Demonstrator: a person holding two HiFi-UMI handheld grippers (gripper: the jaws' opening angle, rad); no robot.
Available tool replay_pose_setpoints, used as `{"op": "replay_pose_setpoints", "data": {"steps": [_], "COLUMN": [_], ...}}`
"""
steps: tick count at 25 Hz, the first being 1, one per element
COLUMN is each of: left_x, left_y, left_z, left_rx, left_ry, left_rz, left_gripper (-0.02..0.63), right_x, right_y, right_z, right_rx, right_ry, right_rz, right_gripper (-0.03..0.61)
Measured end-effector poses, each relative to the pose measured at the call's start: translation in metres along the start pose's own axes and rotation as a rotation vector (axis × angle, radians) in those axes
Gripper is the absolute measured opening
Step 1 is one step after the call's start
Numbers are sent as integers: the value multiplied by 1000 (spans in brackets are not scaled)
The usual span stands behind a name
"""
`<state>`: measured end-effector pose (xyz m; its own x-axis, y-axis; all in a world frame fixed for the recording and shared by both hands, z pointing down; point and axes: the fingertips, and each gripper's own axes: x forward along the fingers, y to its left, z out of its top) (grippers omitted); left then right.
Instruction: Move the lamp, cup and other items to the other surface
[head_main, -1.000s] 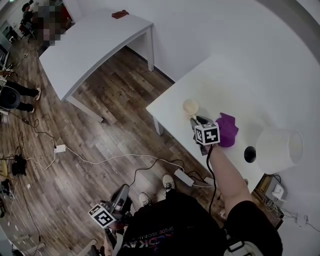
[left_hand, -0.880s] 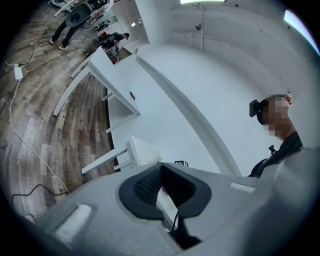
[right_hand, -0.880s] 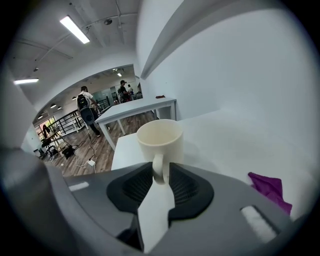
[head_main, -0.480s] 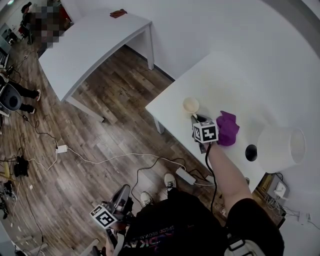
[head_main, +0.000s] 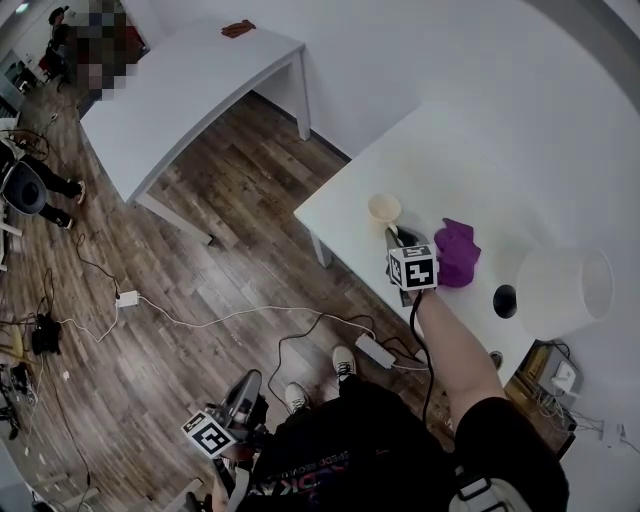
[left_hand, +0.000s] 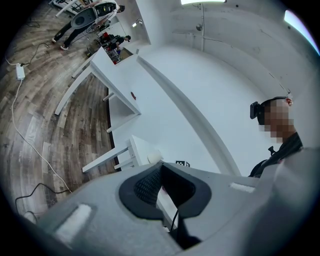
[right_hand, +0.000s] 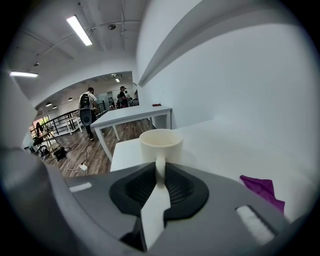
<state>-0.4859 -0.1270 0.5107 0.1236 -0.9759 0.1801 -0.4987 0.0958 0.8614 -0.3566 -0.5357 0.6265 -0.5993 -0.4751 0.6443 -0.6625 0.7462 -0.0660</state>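
Note:
A cream cup (head_main: 383, 209) stands near the left corner of the white near table (head_main: 335, 205). My right gripper (head_main: 393, 236) reaches it from the near side. In the right gripper view the cup (right_hand: 160, 145) is upright, and the right gripper (right_hand: 159, 176) has just been closing; its pads now press on the cup's handle. A purple cloth (head_main: 456, 255) lies just right of it, also seen as purple cloth (right_hand: 261, 189). The white-shaded lamp (head_main: 562, 290) stands at the table's right end. My left gripper (head_main: 240, 392) hangs low by the person's side above the floor, jaws a little apart with nothing between them (left_hand: 164, 189).
A second white table (head_main: 180, 90) stands across the wooden floor to the upper left, with a small reddish item (head_main: 238, 28) at its far end. Cables and a power strip (head_main: 372, 352) lie on the floor beside the near table. People stand far off at the upper left.
The right gripper has shifted slightly and stays at the cup's handle. The cup, the cloth and the lamp stand where they were. The left gripper has not moved.

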Motion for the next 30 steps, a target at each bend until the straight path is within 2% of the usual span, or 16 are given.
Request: {"op": "replay_pose_setpoints", "data": {"steps": [17, 30], "left_x": [-13, -46], "left_y": [-8, -4], "left_z": [2, 19], "left_rx": [34, 31], "left_ry": [70, 110], "left_rz": [-67, -157], "left_gripper": [-5, -5], "right_x": [-67, -138], "right_y": [33, 68], "right_z": [8, 13], "right_rx": [7, 65], "right_ry": [-130, -229], "right_rz": [-10, -84], "right_gripper": [54, 54]}}
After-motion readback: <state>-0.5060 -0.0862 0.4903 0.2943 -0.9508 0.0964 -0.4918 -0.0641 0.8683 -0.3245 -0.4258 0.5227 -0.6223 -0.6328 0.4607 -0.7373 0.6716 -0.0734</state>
